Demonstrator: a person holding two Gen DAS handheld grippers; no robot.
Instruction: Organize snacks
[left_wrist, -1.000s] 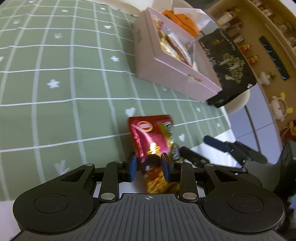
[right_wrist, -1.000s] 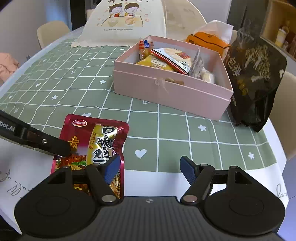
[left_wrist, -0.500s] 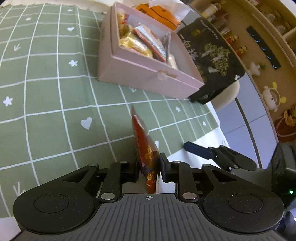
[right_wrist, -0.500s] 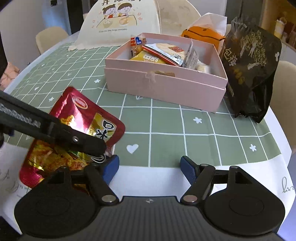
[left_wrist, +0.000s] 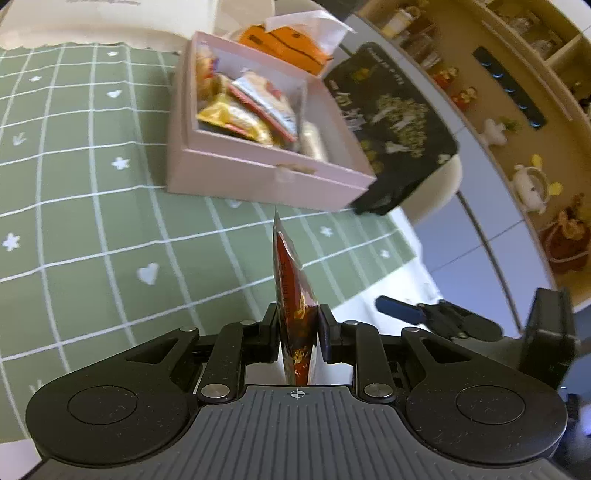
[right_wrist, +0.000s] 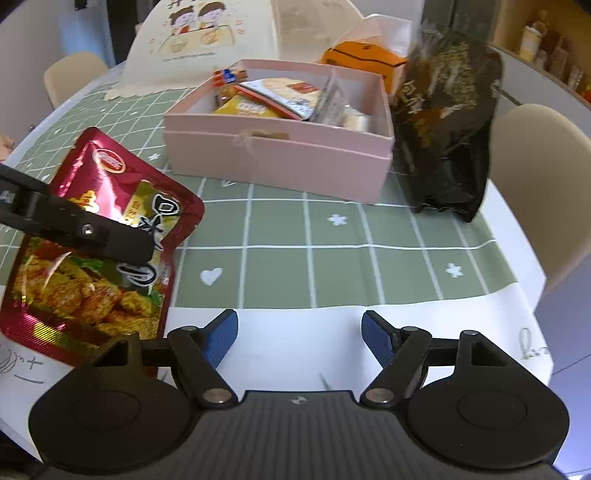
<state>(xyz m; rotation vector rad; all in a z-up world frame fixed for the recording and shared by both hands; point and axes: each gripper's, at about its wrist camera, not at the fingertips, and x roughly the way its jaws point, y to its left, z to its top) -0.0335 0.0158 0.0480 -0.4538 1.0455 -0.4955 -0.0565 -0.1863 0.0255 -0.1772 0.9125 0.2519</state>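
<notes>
My left gripper (left_wrist: 297, 325) is shut on a red foil snack packet (left_wrist: 286, 266), which stands edge-on between its pads and is held off the green checked tablecloth (left_wrist: 74, 184). The right wrist view shows the packet (right_wrist: 110, 173) at the left, tilted, with a black finger (right_wrist: 92, 232) of the left gripper across its face. The right gripper (right_wrist: 300, 332) is open over the table's white front edge with nothing between its blue pads. Ahead stands an open pink box (left_wrist: 258, 177) (right_wrist: 280, 158) holding several snack packets (left_wrist: 243, 114).
A black bag (right_wrist: 447, 122) leans against the box's right side. An orange tissue box (right_wrist: 362, 59) and a cream paper bag (right_wrist: 199, 40) stand behind it. A beige chair (right_wrist: 535, 166) sits at the right, and shelves (left_wrist: 517, 92) line the wall.
The left jaws have closed on the red packet and lifted it off the cloth, so it now shows edge-on. Both grippers have drawn nearer to the pink box.
</notes>
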